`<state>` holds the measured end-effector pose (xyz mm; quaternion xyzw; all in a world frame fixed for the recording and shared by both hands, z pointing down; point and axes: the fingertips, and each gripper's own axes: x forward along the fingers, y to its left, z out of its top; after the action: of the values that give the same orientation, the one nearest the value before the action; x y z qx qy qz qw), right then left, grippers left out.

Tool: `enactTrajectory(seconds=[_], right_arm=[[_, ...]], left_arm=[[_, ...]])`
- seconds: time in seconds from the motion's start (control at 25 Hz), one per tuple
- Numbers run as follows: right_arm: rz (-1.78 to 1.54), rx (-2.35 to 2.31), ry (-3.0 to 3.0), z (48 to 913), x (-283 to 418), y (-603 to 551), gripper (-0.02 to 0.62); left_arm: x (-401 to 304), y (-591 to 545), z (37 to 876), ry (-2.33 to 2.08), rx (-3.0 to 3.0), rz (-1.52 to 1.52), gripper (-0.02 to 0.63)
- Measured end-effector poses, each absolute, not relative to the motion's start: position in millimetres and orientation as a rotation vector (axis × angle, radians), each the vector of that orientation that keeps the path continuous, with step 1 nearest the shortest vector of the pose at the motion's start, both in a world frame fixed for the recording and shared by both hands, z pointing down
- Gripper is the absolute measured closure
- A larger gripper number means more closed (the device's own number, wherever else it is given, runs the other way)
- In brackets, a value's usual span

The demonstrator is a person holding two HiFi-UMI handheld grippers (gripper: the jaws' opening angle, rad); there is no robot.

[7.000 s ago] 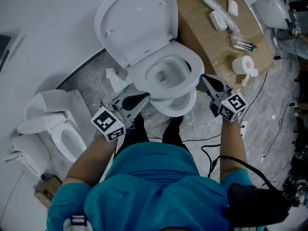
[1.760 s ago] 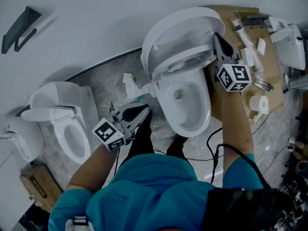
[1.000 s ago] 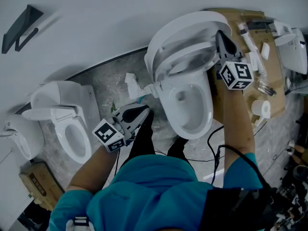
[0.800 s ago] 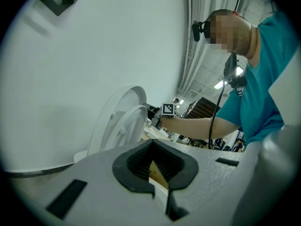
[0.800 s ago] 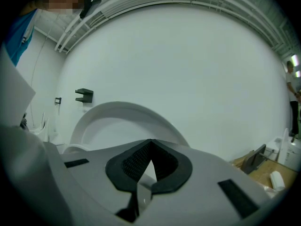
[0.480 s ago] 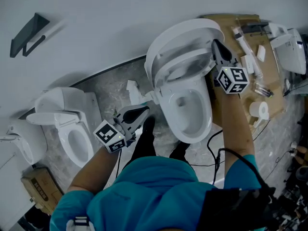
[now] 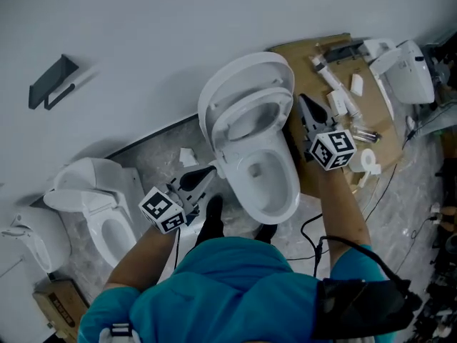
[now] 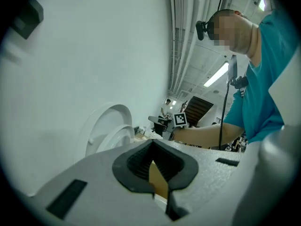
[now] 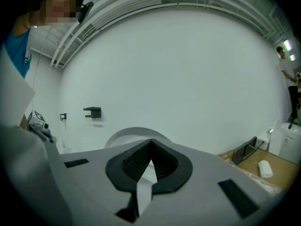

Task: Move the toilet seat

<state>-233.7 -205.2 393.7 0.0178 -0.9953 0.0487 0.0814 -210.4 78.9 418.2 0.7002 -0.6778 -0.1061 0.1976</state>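
Observation:
The white toilet bowl [image 7: 268, 181] stands against the wall in the head view. Its seat ring [image 7: 243, 120] is tipped up, close to the raised lid [image 7: 239, 77] behind it. My right gripper [image 7: 303, 102] is shut and holds nothing, its tips just beside the seat's right edge; whether they touch it I cannot tell. My left gripper [image 7: 209, 171] is shut and empty, low at the bowl's left, apart from it. In the left gripper view the seat [image 8: 117, 135] and lid [image 8: 101, 119] rise beyond the left gripper [image 8: 151, 143]. The right gripper [image 9: 150, 143] faces the lid's arc [image 9: 134, 132].
A second white toilet [image 7: 100, 206] stands at the left. A cardboard sheet [image 7: 314, 63] with loose parts and a paper roll [image 7: 368, 159] lies right of the bowl. Another white fixture [image 7: 407, 66] sits at top right. Cables [image 7: 314, 224] cross the floor. A black bracket [image 7: 53, 81] hangs on the wall.
The seat ring has swung further up toward the lid. My right gripper stayed by its right edge. The head view has shifted; the left gripper held its place.

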Motion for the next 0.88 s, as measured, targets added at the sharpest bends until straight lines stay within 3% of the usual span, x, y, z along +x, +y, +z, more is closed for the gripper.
enactTrajectory(seconds=[0.56, 0.88], right_arm=[[0.19, 0.008, -2.886, 288.3, -23.7, -142.0, 0.597], [0.25, 0.135, -2.846, 267.6, 62.0, -121.0, 0.597]], left_arm=[[-127.2, -6.4, 286.5, -1.819, 2.289, -0.261, 0.603], [-96.9, -14.0, 247.8, -1.767, 2.372, -0.222, 0.603]])
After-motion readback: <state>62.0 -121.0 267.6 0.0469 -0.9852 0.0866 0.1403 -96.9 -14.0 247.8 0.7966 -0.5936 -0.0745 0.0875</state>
